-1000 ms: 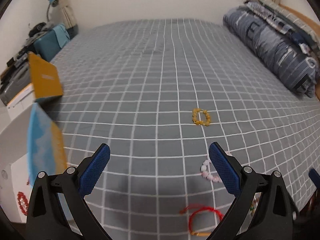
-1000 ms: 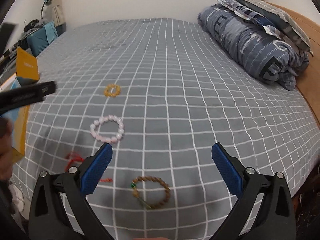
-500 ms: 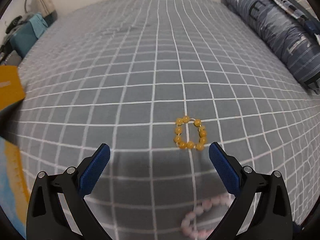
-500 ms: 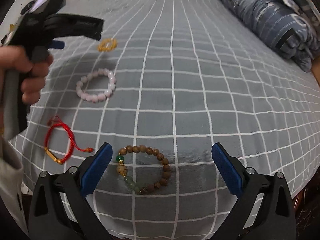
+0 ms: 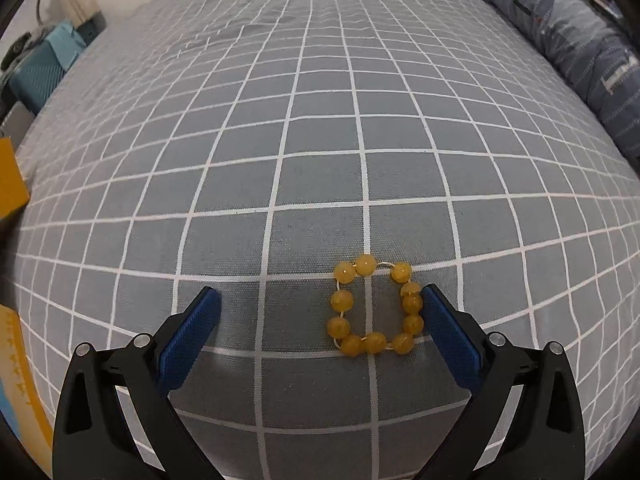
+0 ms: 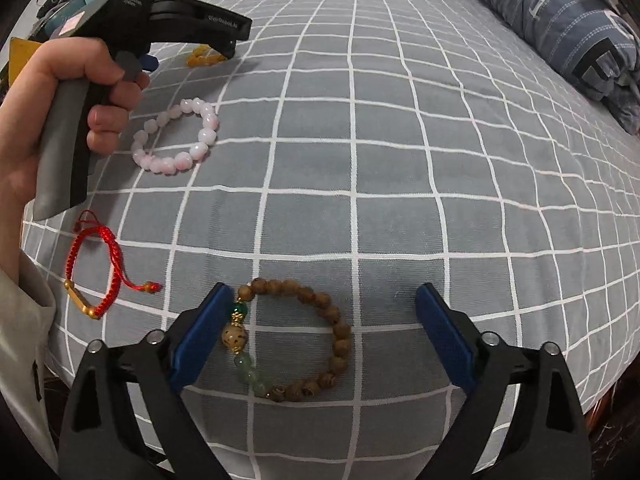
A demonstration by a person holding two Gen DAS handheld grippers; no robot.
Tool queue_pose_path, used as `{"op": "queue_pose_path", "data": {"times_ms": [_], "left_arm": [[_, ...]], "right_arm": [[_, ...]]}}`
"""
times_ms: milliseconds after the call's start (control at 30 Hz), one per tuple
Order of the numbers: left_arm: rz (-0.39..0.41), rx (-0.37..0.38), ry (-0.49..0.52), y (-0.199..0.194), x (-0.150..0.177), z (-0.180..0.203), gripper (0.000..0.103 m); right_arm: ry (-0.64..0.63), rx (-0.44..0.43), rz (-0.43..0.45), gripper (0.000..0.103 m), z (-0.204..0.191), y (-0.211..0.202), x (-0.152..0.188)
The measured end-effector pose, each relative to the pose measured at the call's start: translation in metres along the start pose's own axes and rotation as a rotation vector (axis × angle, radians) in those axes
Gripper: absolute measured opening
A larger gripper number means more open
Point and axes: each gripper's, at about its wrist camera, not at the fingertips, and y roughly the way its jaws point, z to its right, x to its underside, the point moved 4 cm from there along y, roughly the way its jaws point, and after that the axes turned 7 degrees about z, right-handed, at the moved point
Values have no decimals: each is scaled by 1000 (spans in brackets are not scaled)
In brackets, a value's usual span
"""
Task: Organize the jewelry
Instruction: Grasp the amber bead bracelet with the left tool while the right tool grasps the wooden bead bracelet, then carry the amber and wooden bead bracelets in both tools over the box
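Left hand-held gripper: jaws apart, straddling the yellow round-bead bracelet lying on the grey white-grid bed sheet; right pad just beside the beads.

Right hand-held gripper: jaws apart, just been closing slightly, brown wooden-bead bracelet with green beads between them, unclamped.

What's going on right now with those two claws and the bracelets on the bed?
Left gripper open around yellow bracelet. Right gripper open, just narrowing, brown bracelet between its pads, ungripped. Nothing in the way.
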Motion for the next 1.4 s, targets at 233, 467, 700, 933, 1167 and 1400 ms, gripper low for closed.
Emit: {"op": "queue_pose_path", "data": {"times_ms": [233, 467, 700, 933, 1167, 1400], "left_arm": [[-28, 2, -14, 10, -8, -5, 85], [-48, -6, 2, 5, -11, -12, 47], [-47, -16, 8, 0, -11, -19, 10], [-38, 7, -3, -1, -15, -29, 9], [-22, 19, -4, -5, -15, -26, 9], [9, 23, -9, -18, -12, -23, 9]], "right_arm": [[2, 25, -8, 68, 1, -3, 5], [17, 52, -22, 45, 3, 1, -5], [21, 64, -29, 22, 3, 0, -7], [31, 75, -27, 8, 0, -10, -4], [38, 84, -15, 8, 2, -18, -1], [54, 86, 13, 7, 4, -25, -4]]}}
